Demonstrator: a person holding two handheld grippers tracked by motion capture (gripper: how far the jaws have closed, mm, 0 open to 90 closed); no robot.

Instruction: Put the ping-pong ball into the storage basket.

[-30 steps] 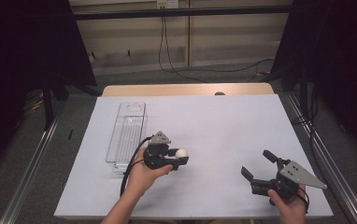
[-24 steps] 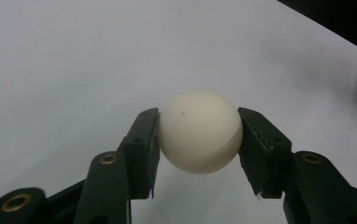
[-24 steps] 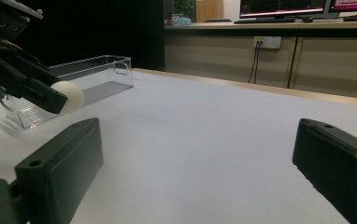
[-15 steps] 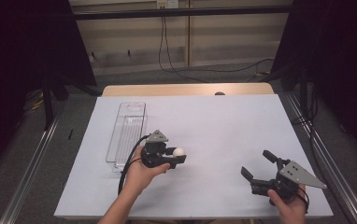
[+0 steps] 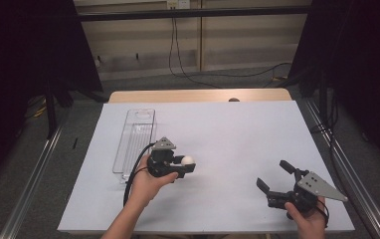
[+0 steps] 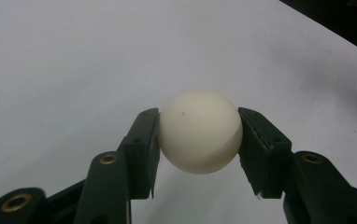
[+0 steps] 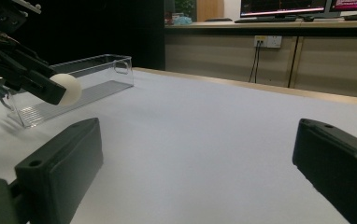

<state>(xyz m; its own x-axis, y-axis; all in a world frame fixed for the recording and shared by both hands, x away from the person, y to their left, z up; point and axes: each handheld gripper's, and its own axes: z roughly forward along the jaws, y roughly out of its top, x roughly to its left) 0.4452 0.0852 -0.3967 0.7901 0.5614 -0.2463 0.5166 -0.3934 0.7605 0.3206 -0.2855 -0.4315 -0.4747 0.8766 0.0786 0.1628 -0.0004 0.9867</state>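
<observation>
1. Since the clear plastic tray [image 5: 134,142] sits farthest left on the white tabletop [image 5: 237,129], long and narrow with ribbed floor and thin walls, I start there; it looks light and stiff, likely to skid if nudged, and it stands just beside the left hand.

2. Next comes the left hand-held gripper [image 5: 182,167], lifted a little above the tabletop and pointing rightward; its jaws are clamped on the white ball [image 5: 188,160], one pad on each side at the widest part, as the left gripper view makes plain with the ball [image 6: 200,131] seated squarely between the black pads.

3. As for how the ball will handle, I judge it hollow and very light, smooth and hard-shelled, something like a table-tennis ball; it would squirt out if pinched off-centre, and it would bounce and roll if dropped from any height; the present hold across the middle looks like the right one; a gentle squeeze is enough, since a hard one might dent it.

4. From the right gripper view the ball [image 7: 67,87] hangs in front of the near end of the tray [image 7: 92,77], close to it but not inside.

5. Farthest right, the right hand-held gripper [image 5: 272,175] rests low near the tabletop's front edge, well apart from the ball; its jaws stand wide with nothing between them.
</observation>
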